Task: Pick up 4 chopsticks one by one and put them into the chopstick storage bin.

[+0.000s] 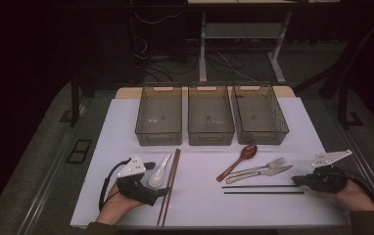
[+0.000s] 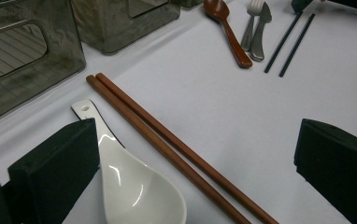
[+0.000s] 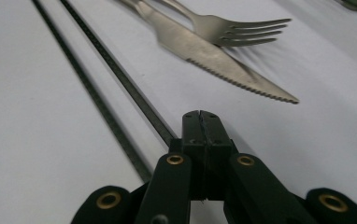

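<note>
White ceramic soup spoon (image 2: pixel 134 186) lies near the counter's front-left corner, between my left gripper's (image 1: pixel 148 188) wide-open, empty jaws. The brown wooden chopsticks (image 2: pixel 176 151) lie just beside it; closing carelessly could catch or roll them. My right gripper (image 3: pixel 200 123), jaws shut and empty, rests by the thin black chopsticks (image 3: pixel 116 74), near the serrated steel knife (image 3: pixel 223 58) and steel fork (image 3: pixel 232 25).

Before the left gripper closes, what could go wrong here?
1. The open left gripper straddles both the white spoon and the brown chopsticks, so closing may well catch all of them together.
2. The glazed spoon could slip from the pads.
3. The shut right gripper sits at the ends of the black chopsticks; a nudge might roll them toward the knife.
</note>
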Motion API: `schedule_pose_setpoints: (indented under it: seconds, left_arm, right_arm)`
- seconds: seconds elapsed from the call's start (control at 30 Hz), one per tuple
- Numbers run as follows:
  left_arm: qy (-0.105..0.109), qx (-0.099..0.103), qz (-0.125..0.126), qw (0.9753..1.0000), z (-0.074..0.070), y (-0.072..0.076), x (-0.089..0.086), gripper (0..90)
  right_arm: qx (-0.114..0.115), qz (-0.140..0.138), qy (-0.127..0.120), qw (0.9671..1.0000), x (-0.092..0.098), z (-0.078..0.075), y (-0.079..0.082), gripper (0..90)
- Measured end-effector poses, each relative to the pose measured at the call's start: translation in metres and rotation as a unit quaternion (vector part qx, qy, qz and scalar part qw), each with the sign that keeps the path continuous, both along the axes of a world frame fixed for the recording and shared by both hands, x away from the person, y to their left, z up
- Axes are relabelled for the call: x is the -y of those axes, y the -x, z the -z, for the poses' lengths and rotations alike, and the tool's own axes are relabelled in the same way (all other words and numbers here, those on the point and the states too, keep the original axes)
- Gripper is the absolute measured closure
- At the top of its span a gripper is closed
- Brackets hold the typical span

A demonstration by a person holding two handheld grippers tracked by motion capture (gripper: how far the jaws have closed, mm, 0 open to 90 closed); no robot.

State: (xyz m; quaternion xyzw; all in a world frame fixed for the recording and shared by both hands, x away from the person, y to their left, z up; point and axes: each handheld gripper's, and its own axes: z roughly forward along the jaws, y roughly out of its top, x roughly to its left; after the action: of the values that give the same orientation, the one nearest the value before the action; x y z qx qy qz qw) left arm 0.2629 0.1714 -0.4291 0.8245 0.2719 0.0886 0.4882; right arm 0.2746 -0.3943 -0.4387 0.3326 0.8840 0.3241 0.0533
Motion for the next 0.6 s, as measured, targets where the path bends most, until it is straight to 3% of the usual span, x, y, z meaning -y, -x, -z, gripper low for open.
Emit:
schedule_pose_setpoints:
  seconds: [0.1, 0.2, 0.37, 0.6]
  left_arm:
    - [0.000, 0.000, 0.000, 1.0000, 0.000, 0.000, 0.000, 0.0]
    - [-0.002, 0.000, 0.001, 1.0000, 0.000, 0.000, 0.000, 0.0]
    - [-0.002, 0.001, 0.002, 1.0000, 0.000, 0.000, 0.001, 0.0]
    - [-0.002, 0.000, 0.002, 1.0000, 0.000, 0.000, 0.001, 0.0]
  right_arm:
    - [0.005, 0.000, 0.004, 1.0000, -0.002, -0.003, 0.003, 88.7]
    - [0.019, 0.000, -0.009, 0.9998, -0.004, -0.010, 0.004, 84.5]
    - [0.033, -0.046, -0.025, 0.9981, -0.029, -0.019, 0.006, 75.7]
    - [0.028, -0.118, -0.029, 0.9922, -0.081, -0.018, 0.002, 74.2]
